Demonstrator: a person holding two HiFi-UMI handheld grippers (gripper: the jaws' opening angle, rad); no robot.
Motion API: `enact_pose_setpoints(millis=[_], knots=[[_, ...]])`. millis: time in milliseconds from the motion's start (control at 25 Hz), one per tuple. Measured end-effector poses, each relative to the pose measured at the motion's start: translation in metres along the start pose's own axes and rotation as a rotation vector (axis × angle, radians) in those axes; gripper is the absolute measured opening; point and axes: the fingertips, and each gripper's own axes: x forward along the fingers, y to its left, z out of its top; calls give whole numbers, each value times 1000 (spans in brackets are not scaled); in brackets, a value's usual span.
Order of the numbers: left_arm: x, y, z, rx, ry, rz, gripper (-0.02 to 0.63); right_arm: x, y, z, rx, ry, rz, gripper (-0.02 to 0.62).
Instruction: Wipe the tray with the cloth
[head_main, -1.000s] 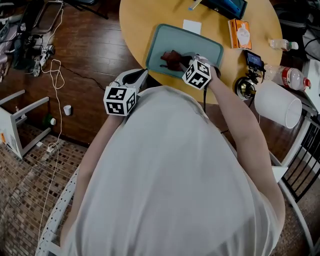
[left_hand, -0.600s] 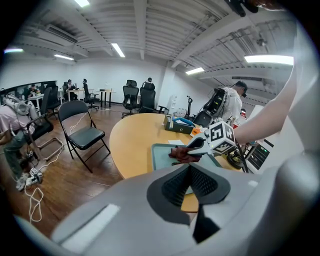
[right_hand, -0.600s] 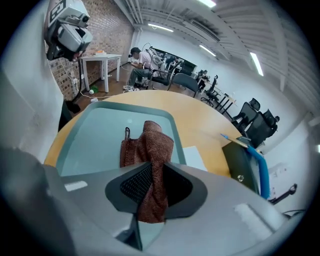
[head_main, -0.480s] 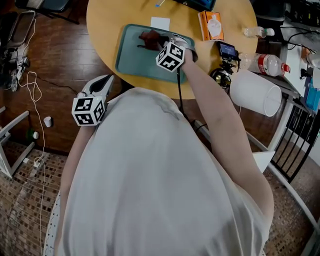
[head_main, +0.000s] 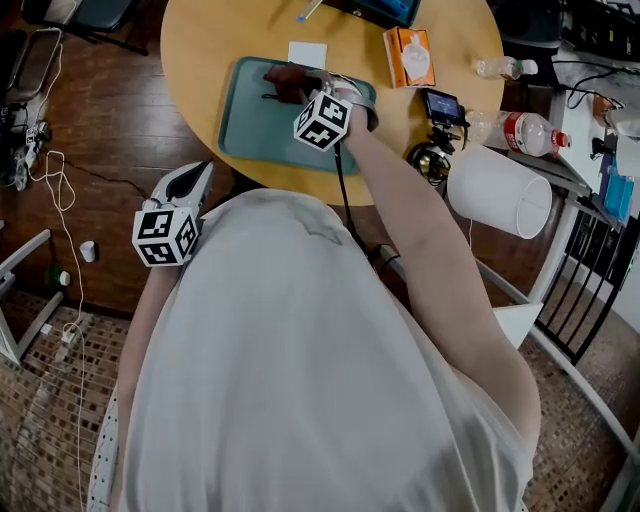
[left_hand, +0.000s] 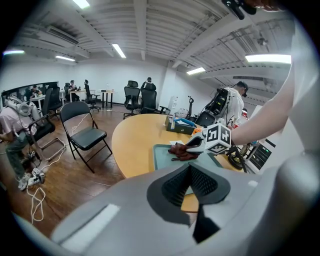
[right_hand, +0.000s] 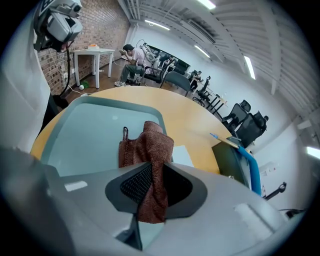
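A round yellow worktop (head_main: 200, 60) stands on a wood floor (head_main: 120, 110). At its far side lie a white card (head_main: 307, 54), an orange box (head_main: 413, 56) to the right of it, and a blue pen (head_main: 308, 12) beside a dark case (head_main: 375, 8). Near the right edge sit a small black device (head_main: 441, 104) and a coiled cable (head_main: 428, 158). Farther right are a clear bottle (head_main: 500, 68), a red-labelled bottle (head_main: 520, 130) and a white bin (head_main: 498, 192). On the floor at left, a white cord (head_main: 66, 225) trails past a cup (head_main: 88, 250). A folding chair (left_hand: 82, 132) stands left of the worktop.

Teal tray (head_main: 255, 135) lying flat, reddish-brown cloth (head_main: 285, 80) bunched at its far edge, pinched in right gripper (right_hand: 152, 187)
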Motion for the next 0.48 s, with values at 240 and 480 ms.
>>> enact_pose_setpoints(millis=[240,480], knots=[[-12,5,-11,4,3,12,0,8,13,25,-38,-21,18,72],[-14,16,-14,-5,-6,0,0,-9,48,35,-59,-34,82,71]])
